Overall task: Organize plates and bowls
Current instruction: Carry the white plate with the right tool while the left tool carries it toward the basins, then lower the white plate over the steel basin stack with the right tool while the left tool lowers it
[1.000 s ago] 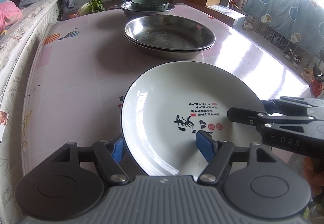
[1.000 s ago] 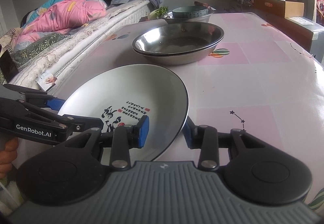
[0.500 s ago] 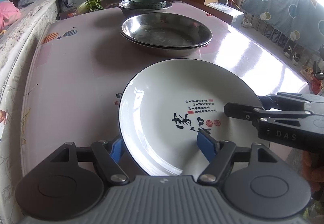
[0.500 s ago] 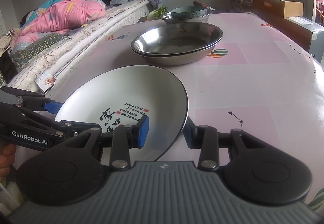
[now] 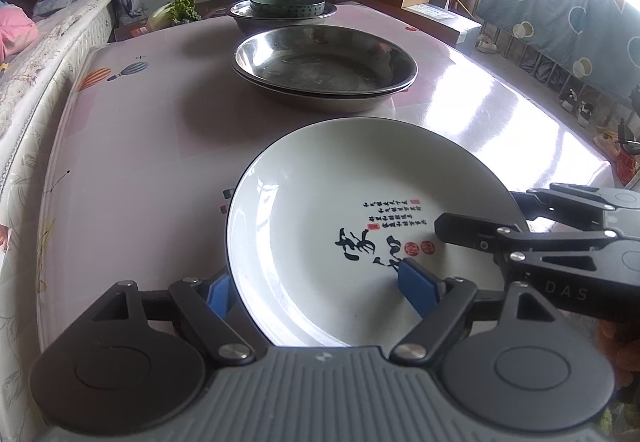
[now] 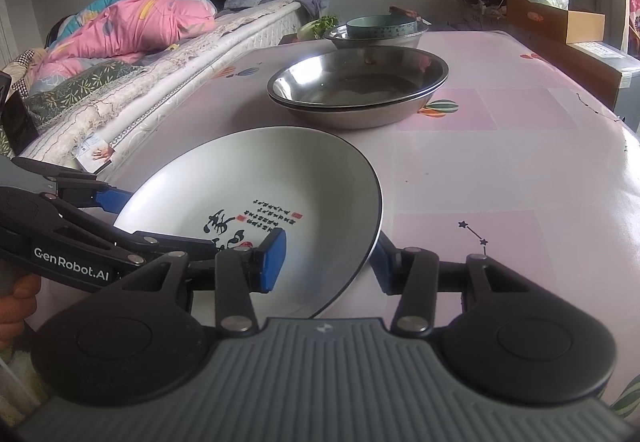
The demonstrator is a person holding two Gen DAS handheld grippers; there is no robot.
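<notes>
Both grippers clamp the white plate (image 5: 340, 210).
Left gripper (image 5: 320, 290) and right gripper (image 6: 328, 262) straddle its near rim; steel bowls (image 5: 324, 62) ahead look closer than before.

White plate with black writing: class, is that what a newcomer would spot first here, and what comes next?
Yes. The white plate fills the near middle of both views, with the left gripper and right gripper each straddling its rim from opposite sides. Behind it on the pink table sit stacked steel basins, and farther back a green bowl rests inside another steel bowl.
</notes>
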